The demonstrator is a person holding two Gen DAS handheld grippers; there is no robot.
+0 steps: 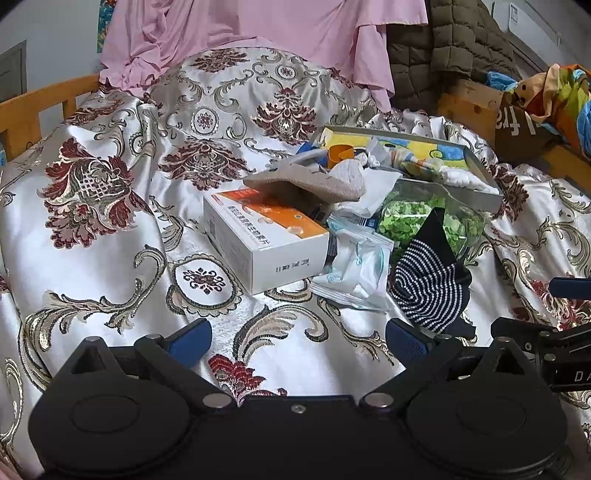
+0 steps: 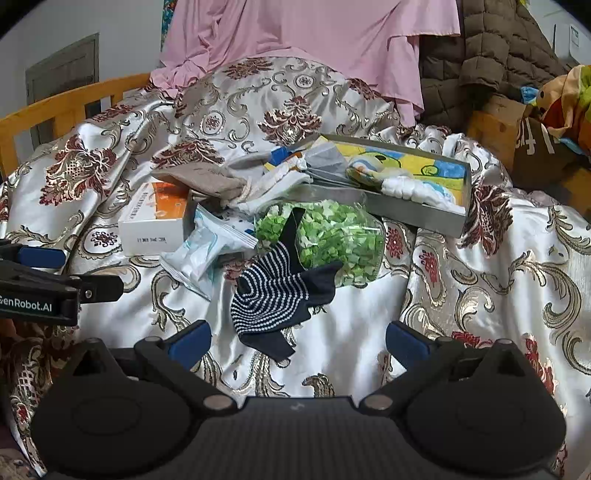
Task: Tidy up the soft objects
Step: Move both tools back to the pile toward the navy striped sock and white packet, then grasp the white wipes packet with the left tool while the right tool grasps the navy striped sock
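Observation:
A navy sock with white dotted stripes [image 1: 428, 284] [image 2: 275, 291] lies on the satin bedspread, partly over a clear bag of green bits [image 1: 432, 221] [image 2: 336, 236]. A beige sock [image 1: 306, 184] [image 2: 207, 181] rests on an orange and white box [image 1: 266, 236] [image 2: 155, 221]. A grey tray [image 1: 476, 192] [image 2: 417, 214] holds white socks [image 2: 417, 192] and cloth. My left gripper [image 1: 299, 341] is open and empty, short of the pile. My right gripper [image 2: 299, 341] is open and empty, just in front of the navy sock.
A plastic packet of white masks [image 1: 354, 273] [image 2: 207, 251] lies between box and navy sock. A pink sheet [image 1: 258, 33] and brown quilted coat [image 2: 491, 62] hang behind. A wooden rail [image 1: 33, 107] runs at the left. Cardboard boxes [image 2: 495, 125] stand at the right.

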